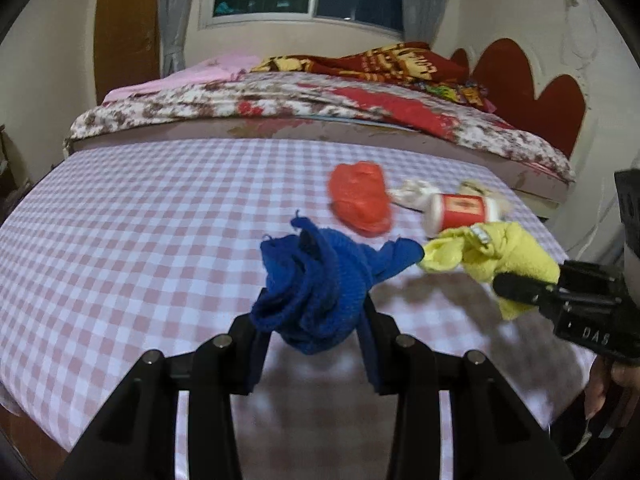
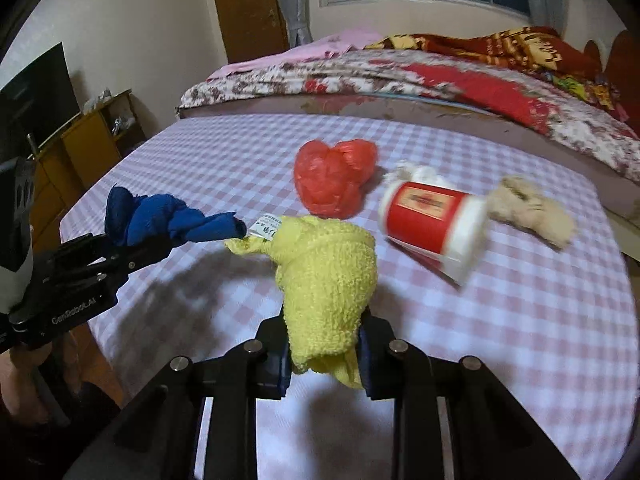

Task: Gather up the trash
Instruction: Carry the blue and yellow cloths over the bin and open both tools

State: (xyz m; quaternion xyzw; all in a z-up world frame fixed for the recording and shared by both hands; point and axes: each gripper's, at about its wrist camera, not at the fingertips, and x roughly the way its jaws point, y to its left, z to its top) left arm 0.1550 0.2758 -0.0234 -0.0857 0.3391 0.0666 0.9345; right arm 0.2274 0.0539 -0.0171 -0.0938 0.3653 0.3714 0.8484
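On the checked tablecloth (image 1: 120, 216): a crumpled red bag (image 1: 360, 200), a paper cup (image 1: 460, 210), a white scrap (image 1: 414, 192) and a beige rag (image 2: 528, 208) lay near the far edge, by the bed (image 1: 280, 104).
Paper cup: lay on its side, its long axis running across the table; in the right wrist view its wider open end pointed right, toward the beige rag, with the white scrap just behind its narrow end.
Red bag: sat just left of the cup, apart from both cloths.
Blue cloth (image 1: 316, 284): was bunched between the fingers of the left gripper (image 1: 312, 320) and hung clear of the table, one tail stretched right toward the yellow cloth (image 1: 500, 256).
Left gripper: was clamped on the blue cloth and tilted downward toward the table.
Yellow cloth: was pinched in the right gripper (image 2: 326, 344), standing up from the fingers, its tagged corner reaching left to the blue tail.
Right gripper: was closed on the yellow cloth and also sloped downward.
Cloth tips: almost met; I could not tell whether they touched.
Left wrist view only: a red scalloped headboard (image 1: 532, 92) and the right gripper's side, with a hand (image 1: 616, 384) below it.
Right wrist view only: a wooden cabinet (image 2: 88, 140), a dark screen (image 2: 36, 92), and the beige rag in full.
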